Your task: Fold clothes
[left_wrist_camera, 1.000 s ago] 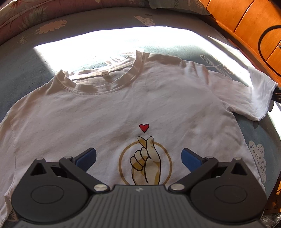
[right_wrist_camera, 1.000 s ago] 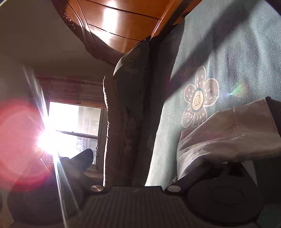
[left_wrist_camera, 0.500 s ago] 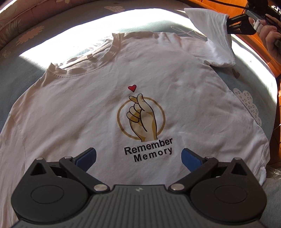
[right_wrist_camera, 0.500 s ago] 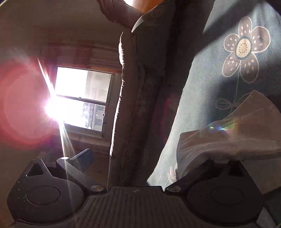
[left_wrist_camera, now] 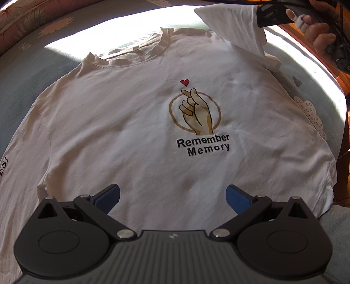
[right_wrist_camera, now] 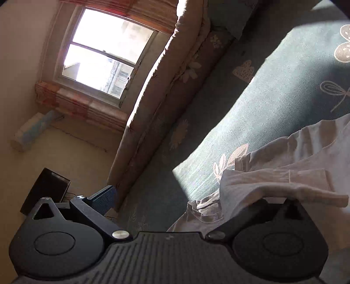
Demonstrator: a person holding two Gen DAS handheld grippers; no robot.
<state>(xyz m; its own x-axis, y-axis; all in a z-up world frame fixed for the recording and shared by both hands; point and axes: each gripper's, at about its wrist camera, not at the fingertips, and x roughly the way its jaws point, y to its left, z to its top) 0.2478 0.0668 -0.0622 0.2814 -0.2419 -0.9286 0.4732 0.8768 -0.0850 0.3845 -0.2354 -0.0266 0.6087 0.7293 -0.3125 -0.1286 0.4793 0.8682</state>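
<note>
A white T-shirt [left_wrist_camera: 131,131] with a finger-heart print and "Remember Memory" lies front up on the blue bedsheet [left_wrist_camera: 32,72]. My left gripper [left_wrist_camera: 172,195] is open and empty above the shirt's lower part. The right gripper [left_wrist_camera: 271,15] shows at the top right of the left wrist view, lifting the shirt's right sleeve [left_wrist_camera: 238,28] and carrying it over the shoulder. In the right wrist view the jaws stand wide apart: the left finger [right_wrist_camera: 105,196] is bare and the sleeve cloth [right_wrist_camera: 273,183] drapes over the right finger, which is hidden.
A floral padded bolster [right_wrist_camera: 157,96] runs along the bed's far side, with a window [right_wrist_camera: 105,54] beyond it. A wooden frame [left_wrist_camera: 341,72] borders the bed on the right. The person's hand [left_wrist_camera: 319,28] holds the right gripper.
The right gripper has carried the sleeve further up and inward over the shirt's shoulder. My left gripper has drawn back toward the hem, so more of the shirt shows.
</note>
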